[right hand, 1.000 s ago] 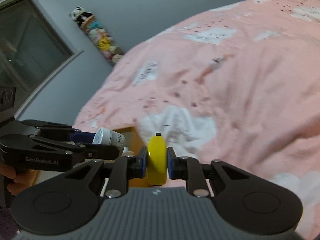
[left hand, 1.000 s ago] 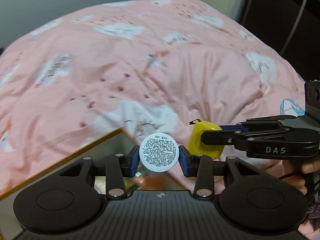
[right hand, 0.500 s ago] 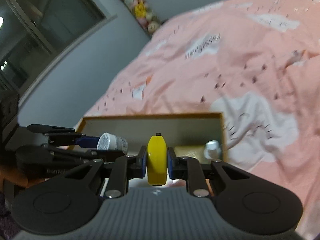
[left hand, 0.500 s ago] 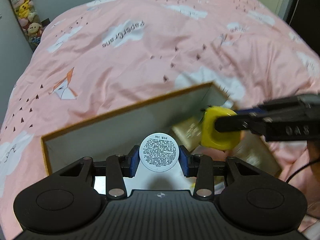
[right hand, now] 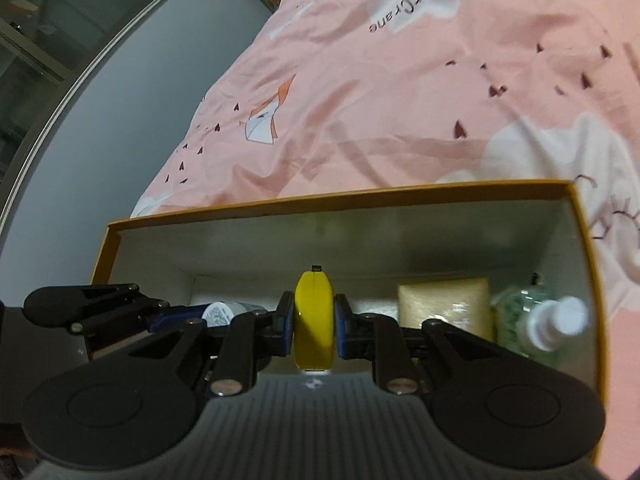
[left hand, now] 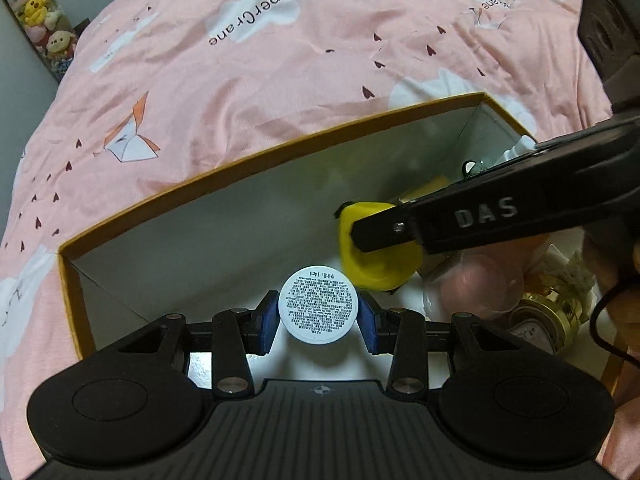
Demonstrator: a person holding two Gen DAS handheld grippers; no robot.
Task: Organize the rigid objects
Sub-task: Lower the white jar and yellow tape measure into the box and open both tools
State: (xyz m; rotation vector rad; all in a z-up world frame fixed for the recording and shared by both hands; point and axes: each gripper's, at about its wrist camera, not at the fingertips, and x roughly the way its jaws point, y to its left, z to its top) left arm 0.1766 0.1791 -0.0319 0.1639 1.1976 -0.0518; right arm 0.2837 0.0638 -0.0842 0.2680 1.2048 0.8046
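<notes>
My left gripper (left hand: 318, 322) is shut on a small white round jar (left hand: 318, 305), label facing the camera, held inside an open orange-rimmed box (left hand: 224, 166) with white walls. My right gripper (right hand: 314, 330) is shut on a flat yellow object (right hand: 314, 320) and holds it over the same box (right hand: 304, 200). In the left wrist view the right gripper's fingers (left hand: 384, 232) and the yellow object (left hand: 380, 256) sit just right of the jar. In the right wrist view the jar (right hand: 218, 312) shows at the left.
The box lies on a pink patterned bedspread (left hand: 240, 80). Its right end holds a beige block (right hand: 444, 306), a clear green-filled spray bottle (right hand: 532, 320), and gold-coloured items (left hand: 548, 312). Plush toys (left hand: 40, 8) stand by the grey wall at far left.
Both grippers have moved forward and down over the box with their objects still held. The box interior now fills the lower view, and the right gripper is closer to the jar.
</notes>
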